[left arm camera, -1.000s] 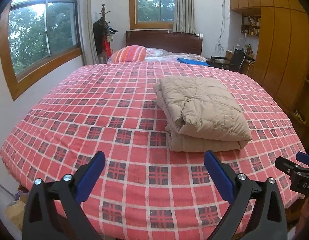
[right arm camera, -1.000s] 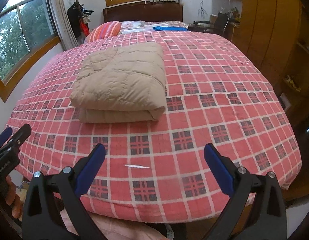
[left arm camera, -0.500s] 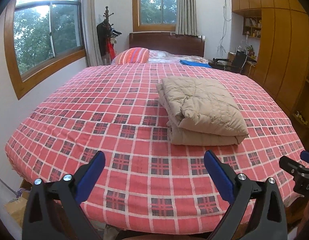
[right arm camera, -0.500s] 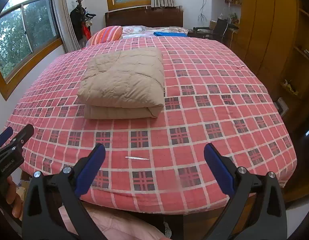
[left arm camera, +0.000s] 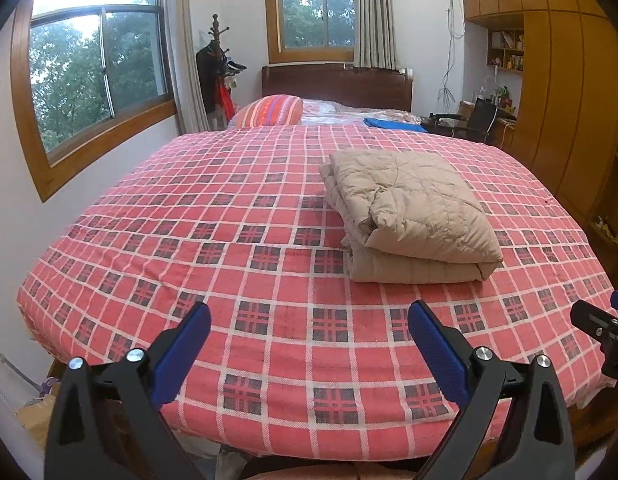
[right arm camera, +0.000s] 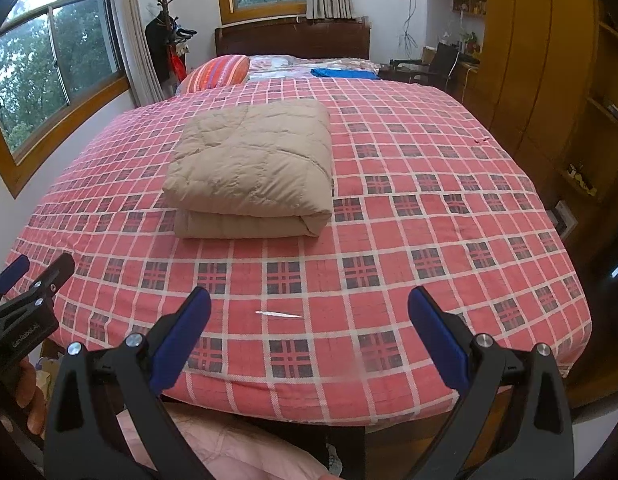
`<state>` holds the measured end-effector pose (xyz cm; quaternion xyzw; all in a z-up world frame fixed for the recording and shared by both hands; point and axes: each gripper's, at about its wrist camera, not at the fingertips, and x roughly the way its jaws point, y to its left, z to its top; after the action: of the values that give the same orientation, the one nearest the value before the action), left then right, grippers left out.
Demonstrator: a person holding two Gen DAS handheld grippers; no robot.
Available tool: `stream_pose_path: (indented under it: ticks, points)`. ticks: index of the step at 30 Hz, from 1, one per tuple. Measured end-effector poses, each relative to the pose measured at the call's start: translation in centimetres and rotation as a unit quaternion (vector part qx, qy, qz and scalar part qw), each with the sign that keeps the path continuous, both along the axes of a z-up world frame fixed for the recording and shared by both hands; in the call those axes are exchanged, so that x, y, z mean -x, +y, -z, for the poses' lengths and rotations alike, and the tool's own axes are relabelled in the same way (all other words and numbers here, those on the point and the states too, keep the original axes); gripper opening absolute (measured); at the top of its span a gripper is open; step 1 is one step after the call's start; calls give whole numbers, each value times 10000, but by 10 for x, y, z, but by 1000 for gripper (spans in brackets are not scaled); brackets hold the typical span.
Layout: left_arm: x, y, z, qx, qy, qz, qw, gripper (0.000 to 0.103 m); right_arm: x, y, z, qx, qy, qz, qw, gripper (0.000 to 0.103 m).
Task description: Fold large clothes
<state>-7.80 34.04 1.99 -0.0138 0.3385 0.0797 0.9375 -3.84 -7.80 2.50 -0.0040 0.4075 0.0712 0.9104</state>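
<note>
A tan quilted jacket (left arm camera: pixel 413 216) (right arm camera: pixel 253 172) lies folded into a thick rectangle on the red plaid bed (left arm camera: pixel 229 240) (right arm camera: pixel 429 208). My left gripper (left arm camera: pixel 309 320) hangs open over the foot of the bed, well short of the jacket and holding nothing. My right gripper (right arm camera: pixel 309 304) is open too, above the bed's near edge, with nothing between its blue pads. Each gripper shows at the edge of the other's view: the right one (left arm camera: pixel 605 328) and the left one (right arm camera: pixel 25 300), held by a hand (right arm camera: pixel 29 400).
A striped pillow (left arm camera: pixel 273 110) and a blue cloth (left arm camera: pixel 393 124) lie near the dark headboard (left arm camera: pixel 337 84). Wooden wardrobes (left arm camera: pixel 557 92) line the right side, windows (left arm camera: pixel 97 76) the left wall. A small white sliver (right arm camera: pixel 279 314) rests on the bedspread. Pink fabric (right arm camera: pixel 237 452) lies below the bed's edge.
Both grippers have drawn back and risen from the bed, so the folded jacket looks smaller and farther. Neither gripper's opening has changed.
</note>
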Motion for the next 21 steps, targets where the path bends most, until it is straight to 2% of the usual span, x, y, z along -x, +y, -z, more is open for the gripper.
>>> stream_pose_path:
  ticks: [21]
  points:
    - [2,-2,0,-16,1,7,10000,99,-3,1,0,-22,38,-78,10000,98]
